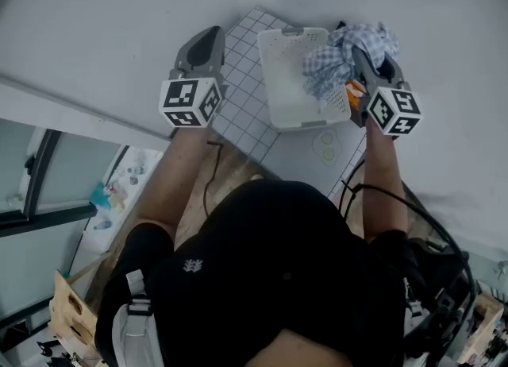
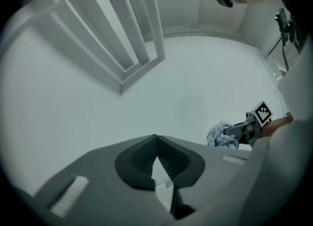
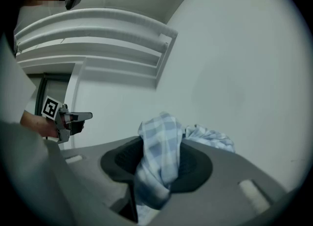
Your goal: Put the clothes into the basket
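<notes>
The right gripper (image 3: 157, 169) was clamped on the checked cloth (image 1: 343, 57), apparently above the basket's (image 1: 290, 75) edge; it needed centring and lowering before release. The left gripper's (image 2: 157, 157) 2 jaws met, empty.

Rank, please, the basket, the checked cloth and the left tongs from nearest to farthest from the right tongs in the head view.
1. checked cloth: clamped in the right tongs themselves.
2. basket: directly to their left.
3. left tongs: far left, beyond the basket.
</notes>
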Motion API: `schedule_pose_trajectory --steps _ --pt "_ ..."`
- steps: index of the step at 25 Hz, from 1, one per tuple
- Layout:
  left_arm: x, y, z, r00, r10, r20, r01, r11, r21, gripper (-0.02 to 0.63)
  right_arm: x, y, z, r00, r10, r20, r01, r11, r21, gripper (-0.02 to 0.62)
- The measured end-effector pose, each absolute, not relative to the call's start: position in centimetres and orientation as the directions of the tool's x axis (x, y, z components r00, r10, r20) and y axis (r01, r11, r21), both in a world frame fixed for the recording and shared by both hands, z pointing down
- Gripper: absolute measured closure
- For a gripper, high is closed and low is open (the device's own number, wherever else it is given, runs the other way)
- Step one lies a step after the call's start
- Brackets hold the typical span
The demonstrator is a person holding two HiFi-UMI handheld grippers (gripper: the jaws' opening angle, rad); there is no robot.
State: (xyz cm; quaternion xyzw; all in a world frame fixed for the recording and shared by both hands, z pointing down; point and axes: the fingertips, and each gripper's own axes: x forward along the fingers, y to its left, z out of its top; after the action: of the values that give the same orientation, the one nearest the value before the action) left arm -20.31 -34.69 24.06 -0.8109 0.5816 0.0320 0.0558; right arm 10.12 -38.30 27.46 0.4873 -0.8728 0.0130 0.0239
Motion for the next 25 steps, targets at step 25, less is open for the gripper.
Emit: schedule_pose_trajectory --steps 25 --pt "-19.9 -36.4 29.4 0.322 -0.947 -0.019 -0.946 -0.321 -0.038 0.6 3.5 -39.4 34.4 -0.629 -0.759 0.17 -0.773 0.633 -0.035 0.439"
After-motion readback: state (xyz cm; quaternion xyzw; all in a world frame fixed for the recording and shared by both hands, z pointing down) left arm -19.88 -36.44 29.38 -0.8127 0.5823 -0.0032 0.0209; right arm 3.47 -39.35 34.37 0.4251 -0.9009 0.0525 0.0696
